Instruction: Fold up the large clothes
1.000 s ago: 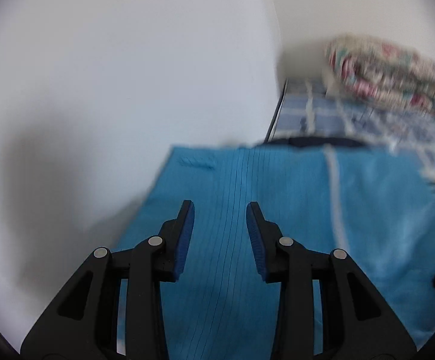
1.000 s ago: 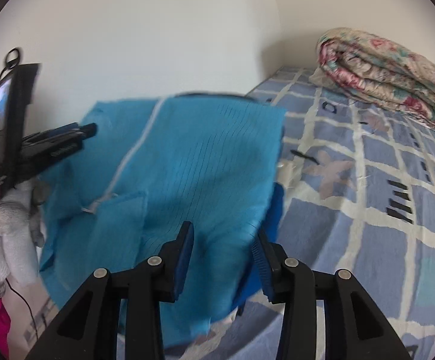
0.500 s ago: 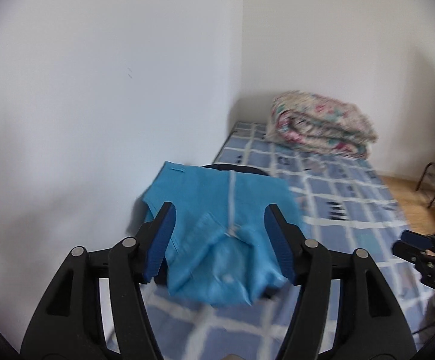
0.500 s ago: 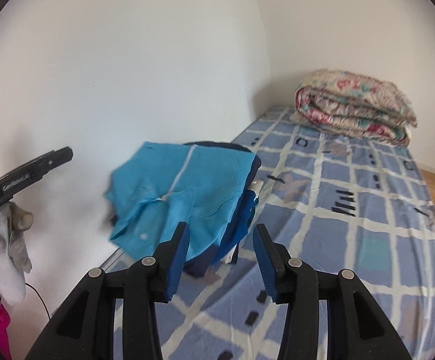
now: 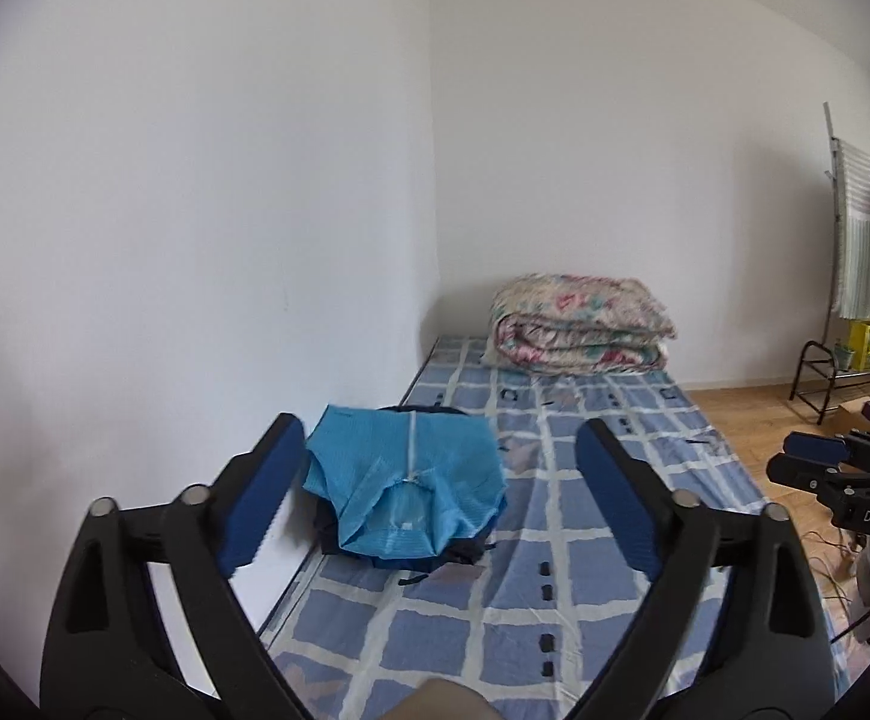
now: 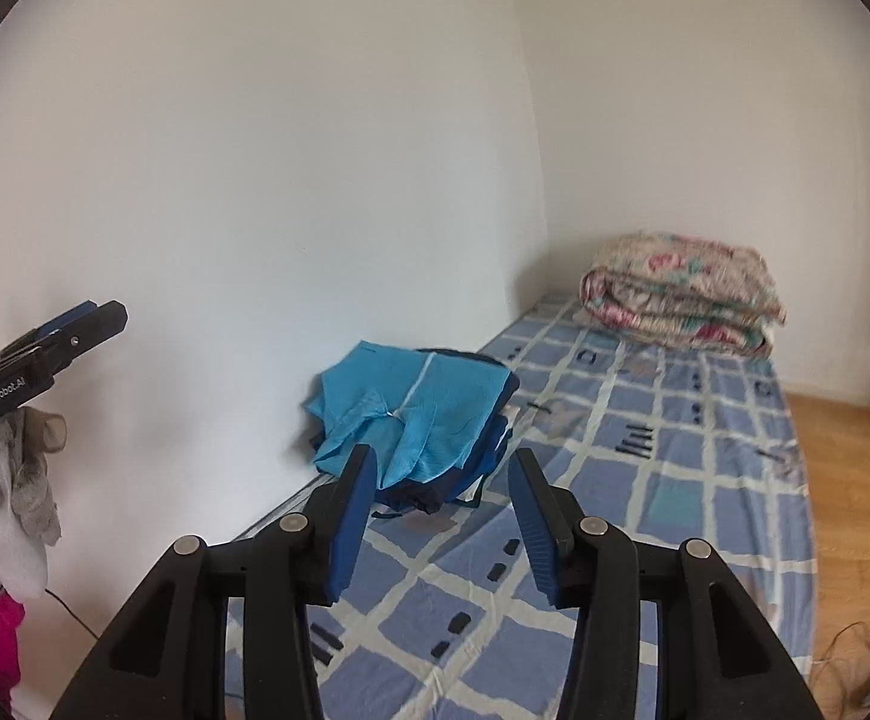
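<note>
Two grippers, both empty, face a bed on which the folded work lies.

From the left wrist, the left gripper has its jaws spread wide; they have just been opening, and nothing sits between them. Past the blue pads, the blue shirt lies folded on top of a darker pile of clothes, on the near part of the bed and close against the wall. A rolled floral quilt rests at the far end of the bed, well apart from the pile. The right gripper shows at the right edge, off the bed's side, and a clothes rack stands in the far corner of the room.

From the right wrist, the right gripper stands about half open; its jaws have also just been opening, with only the bedsheet behind the gap. The blue shirt sits well clear of both pads, square on the pile beside the wall. The left gripper appears at the left edge, held in a gloved hand, nowhere near the cloth.

My judgement: this garment's fold and stacking are finished, and the step in hand is the release and pull-away. The next move likely calls for fetching another large garment, perhaps from the rack side, and spreading it flat on the bare stretch of bed.
</note>
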A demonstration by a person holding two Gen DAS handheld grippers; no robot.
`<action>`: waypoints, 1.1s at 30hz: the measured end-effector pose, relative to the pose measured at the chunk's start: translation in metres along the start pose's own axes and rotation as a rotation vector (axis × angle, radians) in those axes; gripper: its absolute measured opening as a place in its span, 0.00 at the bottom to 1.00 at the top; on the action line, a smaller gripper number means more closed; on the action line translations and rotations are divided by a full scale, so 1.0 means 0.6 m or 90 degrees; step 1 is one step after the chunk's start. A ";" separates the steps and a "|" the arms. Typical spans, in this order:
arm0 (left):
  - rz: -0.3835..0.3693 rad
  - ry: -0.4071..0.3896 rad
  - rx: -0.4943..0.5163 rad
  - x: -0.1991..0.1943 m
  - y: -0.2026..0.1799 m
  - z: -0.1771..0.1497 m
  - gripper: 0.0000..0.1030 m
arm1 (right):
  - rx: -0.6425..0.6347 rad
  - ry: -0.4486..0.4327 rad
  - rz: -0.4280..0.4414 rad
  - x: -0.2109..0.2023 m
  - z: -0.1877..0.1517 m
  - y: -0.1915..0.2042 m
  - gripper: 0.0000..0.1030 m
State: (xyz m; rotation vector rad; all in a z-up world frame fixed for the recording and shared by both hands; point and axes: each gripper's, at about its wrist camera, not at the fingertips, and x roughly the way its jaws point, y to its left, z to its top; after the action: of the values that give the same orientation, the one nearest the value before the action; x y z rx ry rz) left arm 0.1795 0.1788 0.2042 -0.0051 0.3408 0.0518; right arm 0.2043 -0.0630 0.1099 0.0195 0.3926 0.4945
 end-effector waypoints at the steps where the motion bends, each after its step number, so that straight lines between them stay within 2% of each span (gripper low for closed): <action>1: -0.002 -0.004 0.000 -0.015 -0.002 0.000 0.95 | -0.005 -0.007 -0.003 -0.021 -0.002 0.002 0.51; 3: -0.008 -0.008 -0.003 -0.048 -0.012 -0.003 1.00 | -0.008 -0.017 -0.004 -0.056 -0.010 0.007 0.54; 7: -0.005 0.006 -0.011 -0.082 -0.020 -0.021 1.00 | -0.010 -0.023 -0.008 -0.104 -0.031 0.008 0.62; 13: 0.003 0.018 -0.024 -0.100 -0.031 -0.089 1.00 | 0.000 -0.023 -0.034 -0.118 -0.085 0.006 0.74; 17: 0.001 0.041 -0.036 -0.081 -0.038 -0.137 1.00 | 0.004 -0.018 -0.070 -0.092 -0.127 0.002 0.84; 22: 0.012 0.062 -0.043 -0.035 -0.046 -0.186 1.00 | 0.024 0.007 -0.074 -0.045 -0.168 -0.009 0.84; 29: 0.027 0.108 -0.092 0.055 -0.027 -0.258 1.00 | 0.064 0.041 -0.088 0.045 -0.215 -0.044 0.85; 33: 0.041 0.143 -0.096 0.097 -0.016 -0.281 1.00 | 0.053 0.053 -0.102 0.075 -0.232 -0.061 0.85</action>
State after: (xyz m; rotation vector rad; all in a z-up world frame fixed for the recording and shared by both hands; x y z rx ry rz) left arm 0.1782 0.1701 0.0257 -0.1500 0.5604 0.1421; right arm 0.2057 -0.0847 -0.0396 0.0473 0.4918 0.3211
